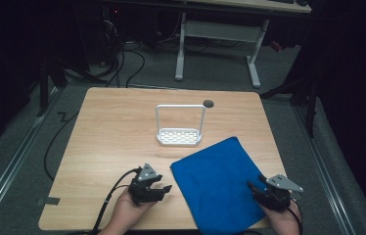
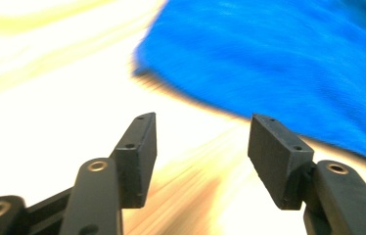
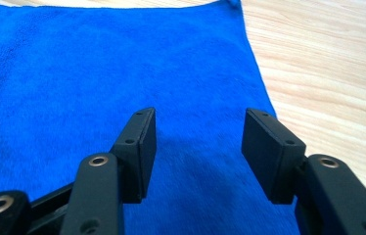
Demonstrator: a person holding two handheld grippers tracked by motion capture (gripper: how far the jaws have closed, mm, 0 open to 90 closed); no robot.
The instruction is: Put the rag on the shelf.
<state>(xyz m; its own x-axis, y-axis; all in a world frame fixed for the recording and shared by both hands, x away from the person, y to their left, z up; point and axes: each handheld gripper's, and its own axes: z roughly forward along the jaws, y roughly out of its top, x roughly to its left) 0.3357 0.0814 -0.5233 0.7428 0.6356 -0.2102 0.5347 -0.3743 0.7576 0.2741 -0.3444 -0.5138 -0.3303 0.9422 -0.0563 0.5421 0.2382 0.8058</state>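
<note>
At the desk's near edge, the left tongs (image 1: 164, 188) and right tongs (image 1: 255, 187) are hovering with jaws apart, flanking the blue cloth (image 1: 220, 181) as if readying to grip it. The cloth is lying flat toward the near right corner. Behind it, near the far edge, the white rack (image 1: 179, 136) is standing upright.

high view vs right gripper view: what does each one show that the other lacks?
High view alone: the white wire rack with a tall handle, the left claw open beside the cloth, the person's hands, and the grey floor with a white-legged desk behind. Right gripper view alone: a close look between its own two black jaws, standing apart with nothing between them. Both: the flat blue terry cloth, the light wooden table, and the right claw.
</note>
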